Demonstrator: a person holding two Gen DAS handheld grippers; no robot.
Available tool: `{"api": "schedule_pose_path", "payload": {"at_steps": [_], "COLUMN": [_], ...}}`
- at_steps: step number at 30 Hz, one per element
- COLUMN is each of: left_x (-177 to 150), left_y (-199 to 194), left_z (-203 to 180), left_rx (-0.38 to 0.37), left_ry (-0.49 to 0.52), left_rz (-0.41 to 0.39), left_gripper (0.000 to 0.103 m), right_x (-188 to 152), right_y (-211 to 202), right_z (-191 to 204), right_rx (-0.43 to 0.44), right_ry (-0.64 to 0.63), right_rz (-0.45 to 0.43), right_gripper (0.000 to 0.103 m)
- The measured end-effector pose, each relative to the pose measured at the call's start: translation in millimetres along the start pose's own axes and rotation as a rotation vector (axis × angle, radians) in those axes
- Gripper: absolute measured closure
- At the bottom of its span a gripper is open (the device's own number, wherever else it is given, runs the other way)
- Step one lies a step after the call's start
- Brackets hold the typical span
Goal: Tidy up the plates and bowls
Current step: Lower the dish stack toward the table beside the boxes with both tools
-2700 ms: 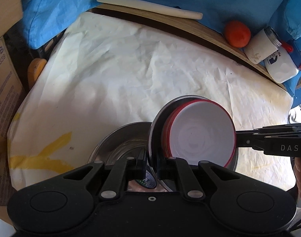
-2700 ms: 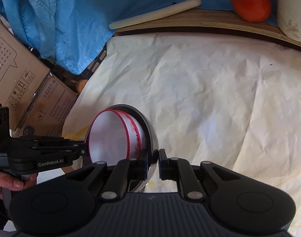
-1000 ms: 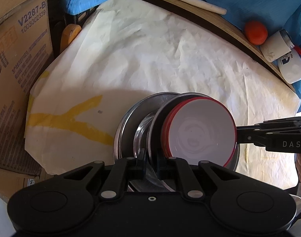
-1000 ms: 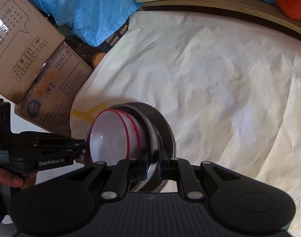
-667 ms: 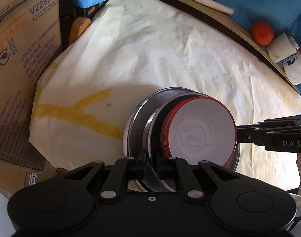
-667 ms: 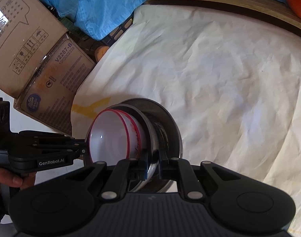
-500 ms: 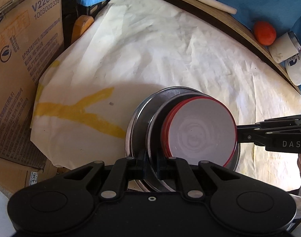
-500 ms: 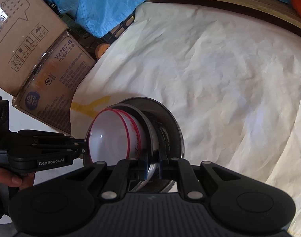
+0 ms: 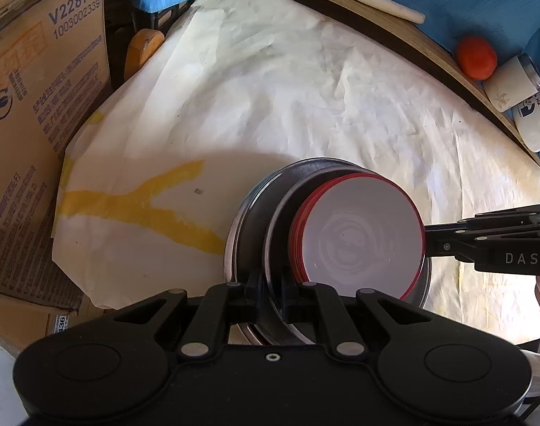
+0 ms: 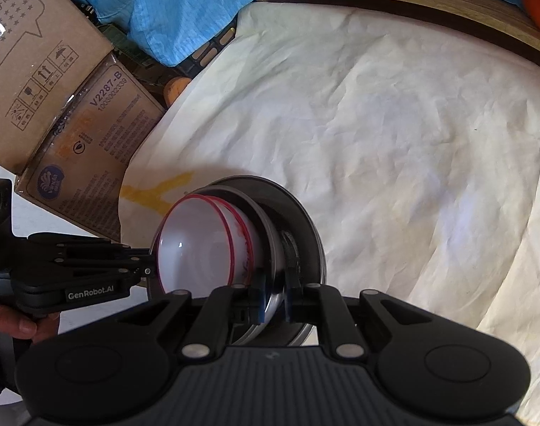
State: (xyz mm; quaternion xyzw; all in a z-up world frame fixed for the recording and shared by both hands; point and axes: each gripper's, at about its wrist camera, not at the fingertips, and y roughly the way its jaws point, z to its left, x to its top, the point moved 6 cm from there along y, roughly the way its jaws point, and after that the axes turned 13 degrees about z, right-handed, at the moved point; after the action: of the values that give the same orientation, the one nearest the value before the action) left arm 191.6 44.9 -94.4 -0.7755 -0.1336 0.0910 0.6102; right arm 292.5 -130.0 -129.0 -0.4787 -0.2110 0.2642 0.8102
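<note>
Bowls (image 9: pixel 358 245), crumpled white paper (image 9: pixel 305 113), cardboard boxes (image 9: pixel 39 106), blue cloth (image 10: pixel 185 10)

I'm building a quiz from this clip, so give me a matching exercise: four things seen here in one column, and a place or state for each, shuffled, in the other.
Things
1. red-rimmed white bowls
2. round orange fruit
3. yellow smear
4. printed cardboard box

Places or states
A. on the white paper cover, left of the dishes
B. beside a white jar at the far table edge
C. off the table, at left
D. nested in a steel dish pinched by both grippers

Pairs: 1-D, 2-B, 3-A, 4-C
</note>
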Motion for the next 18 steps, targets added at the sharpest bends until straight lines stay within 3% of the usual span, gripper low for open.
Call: {"api": "schedule_pose_path", "payload": {"at_steps": [18], "left_x": [3.8], "left_y": [3.3], "left_z": [-2.7], "left_rx": [0.01], "left_ry": [0.008], "left_rz": [0.001], "left_gripper": [0.094], "right_x": [1.3], "right_y": [1.2], "right_z": [-1.2], "right_rx": [0.001], "right_ry": [0.009], "right_rz": [0.0], "right_gripper": [0.092]}}
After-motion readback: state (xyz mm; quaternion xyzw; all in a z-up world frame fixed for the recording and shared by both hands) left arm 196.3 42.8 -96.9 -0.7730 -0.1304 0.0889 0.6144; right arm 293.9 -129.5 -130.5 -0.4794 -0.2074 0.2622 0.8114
